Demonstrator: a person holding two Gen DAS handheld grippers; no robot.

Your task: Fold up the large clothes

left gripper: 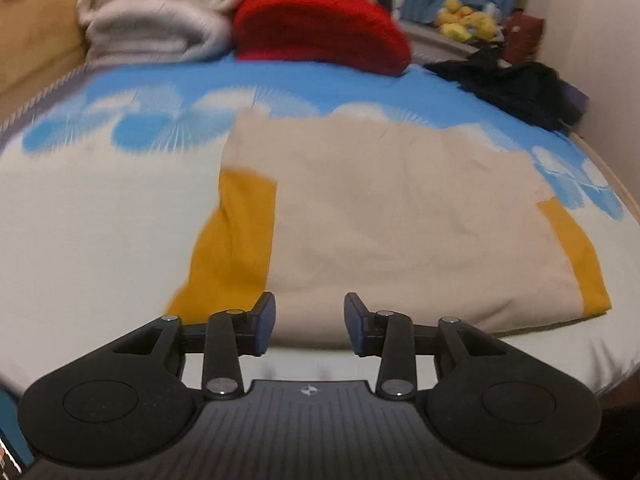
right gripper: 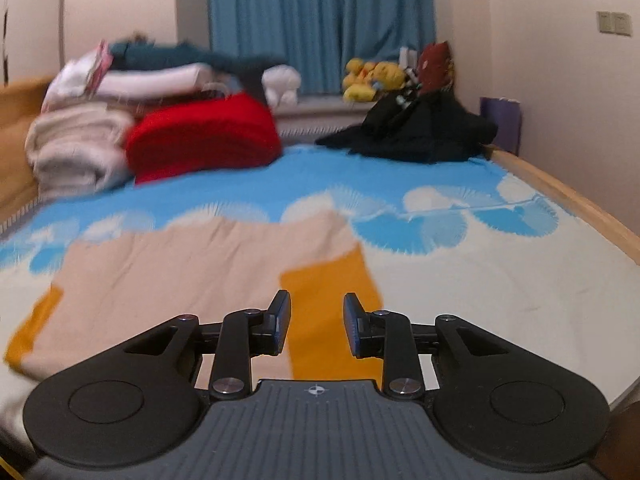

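The beige garment (left gripper: 392,216) was soft matt cloth with mustard panels, lying on a smooth printed cotton bedsheet (right gripper: 460,280). The red blanket (right gripper: 204,140) looked coarse and knitted, and the bed rail (right gripper: 568,196) was satin-finished pale wood.

pale walls (right gripper: 540,60), blue curtain (right gripper: 320,20) behind wood-framed bed (right gripper: 560,192), wall switches (right gripper: 614,23).

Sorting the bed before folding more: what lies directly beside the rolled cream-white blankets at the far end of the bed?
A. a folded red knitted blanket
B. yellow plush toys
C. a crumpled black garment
A: the folded red knitted blanket sits against the rolled cream-white blankets; the crumpled black garment lies apart.
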